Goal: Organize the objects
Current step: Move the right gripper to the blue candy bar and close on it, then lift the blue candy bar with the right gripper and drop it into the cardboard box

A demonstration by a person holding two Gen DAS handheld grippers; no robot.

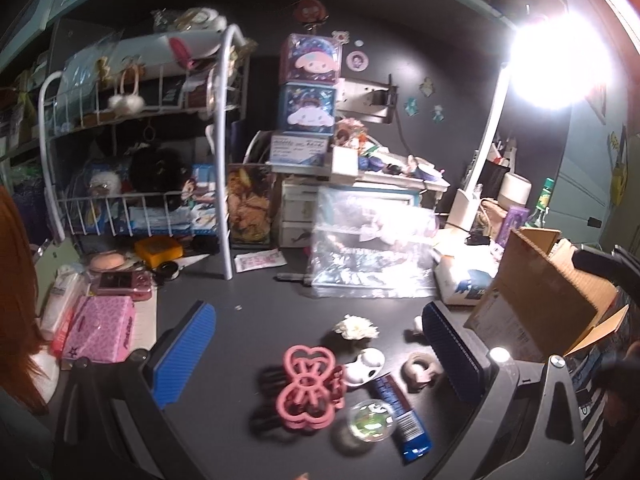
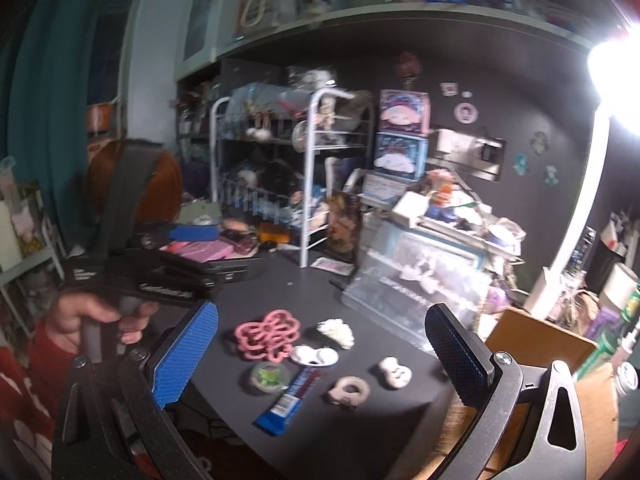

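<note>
Small items lie on the dark desk (image 1: 260, 320): a pink bow-shaped hair claw (image 1: 310, 390), a white flower clip (image 1: 356, 328), a white contact-lens case (image 1: 364, 366), a round clear pot with green inside (image 1: 370, 420), a blue snack bar (image 1: 402, 418) and a beige ring-shaped piece (image 1: 420, 368). My left gripper (image 1: 320, 352) is open and empty above them. My right gripper (image 2: 322, 356) is open and empty, farther back over the same group: pink claw (image 2: 268, 336), blue bar (image 2: 290, 402), beige ring (image 2: 350, 392). The left gripper's body (image 2: 168, 272) shows in the right wrist view.
A white wire rack (image 1: 140, 152) full of items stands back left. Stacked character tins (image 1: 310, 92) and a clear plastic folder (image 1: 372, 248) are behind. An open cardboard box (image 1: 548, 292) is right, a pink box (image 1: 102, 328) left. A bright desk lamp (image 1: 560, 60) glares.
</note>
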